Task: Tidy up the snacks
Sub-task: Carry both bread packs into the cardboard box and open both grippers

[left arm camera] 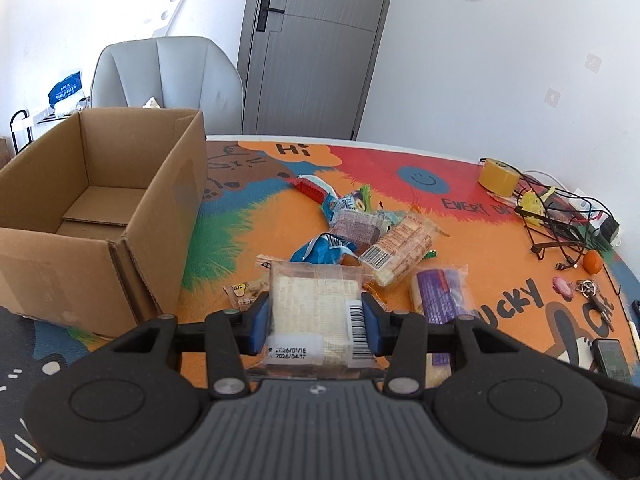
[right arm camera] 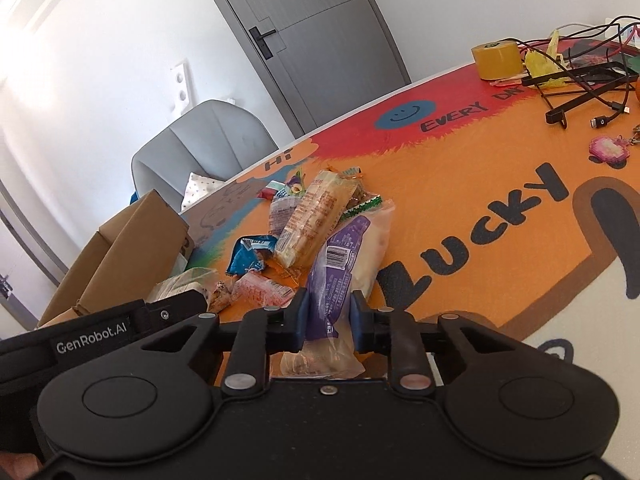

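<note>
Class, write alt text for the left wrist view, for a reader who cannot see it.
The left gripper holds a clear-wrapped pale snack packet in its jaws above a colourful table mat. An open, empty cardboard box stands to the left; a pile of snack packets lies just beyond.

The left tool [left arm camera: 316, 314] and the right tool [right arm camera: 330, 312] both point downward, each with blue pads pressed on a packet.

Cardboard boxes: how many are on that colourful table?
1. The open cardboard box stands at the table's left end, left of the snack pile, with nothing visible inside. Another could be hidden outside both views.
</note>
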The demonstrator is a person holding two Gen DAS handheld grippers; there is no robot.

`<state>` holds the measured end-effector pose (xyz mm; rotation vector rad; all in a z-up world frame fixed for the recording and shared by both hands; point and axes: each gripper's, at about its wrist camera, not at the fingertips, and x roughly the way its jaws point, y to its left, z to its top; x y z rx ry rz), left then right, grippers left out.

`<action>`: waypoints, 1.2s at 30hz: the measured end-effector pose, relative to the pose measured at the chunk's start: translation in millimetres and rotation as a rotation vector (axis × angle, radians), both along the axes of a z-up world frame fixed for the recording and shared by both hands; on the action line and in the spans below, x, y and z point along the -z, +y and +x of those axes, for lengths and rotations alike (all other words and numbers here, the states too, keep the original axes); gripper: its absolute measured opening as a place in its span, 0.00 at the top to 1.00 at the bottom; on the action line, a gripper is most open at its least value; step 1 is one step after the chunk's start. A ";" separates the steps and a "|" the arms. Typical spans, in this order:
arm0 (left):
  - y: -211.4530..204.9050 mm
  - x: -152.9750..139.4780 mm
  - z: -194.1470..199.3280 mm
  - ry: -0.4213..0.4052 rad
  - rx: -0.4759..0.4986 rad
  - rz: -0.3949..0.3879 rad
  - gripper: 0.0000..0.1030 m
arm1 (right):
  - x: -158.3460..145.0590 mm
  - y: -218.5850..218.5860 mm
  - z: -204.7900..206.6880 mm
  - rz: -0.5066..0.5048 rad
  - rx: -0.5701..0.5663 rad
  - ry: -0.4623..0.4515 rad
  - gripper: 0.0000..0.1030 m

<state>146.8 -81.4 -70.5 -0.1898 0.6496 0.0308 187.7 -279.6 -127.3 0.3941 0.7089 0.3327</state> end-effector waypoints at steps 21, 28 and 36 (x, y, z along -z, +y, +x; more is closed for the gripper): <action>37.8 -52.5 -52.2 -0.165 -0.071 -0.014 0.56 | -57.8 28.5 -38.3 0.047 -0.096 -0.205 0.81; 65.5 -64.4 -56.9 -0.203 -0.120 -0.020 0.56 | -70.5 49.6 -36.0 0.062 -0.139 -0.241 0.82; 99.8 -69.4 -54.6 -0.220 -0.186 -0.027 0.56 | -83.9 79.1 -28.0 0.074 -0.185 -0.267 0.82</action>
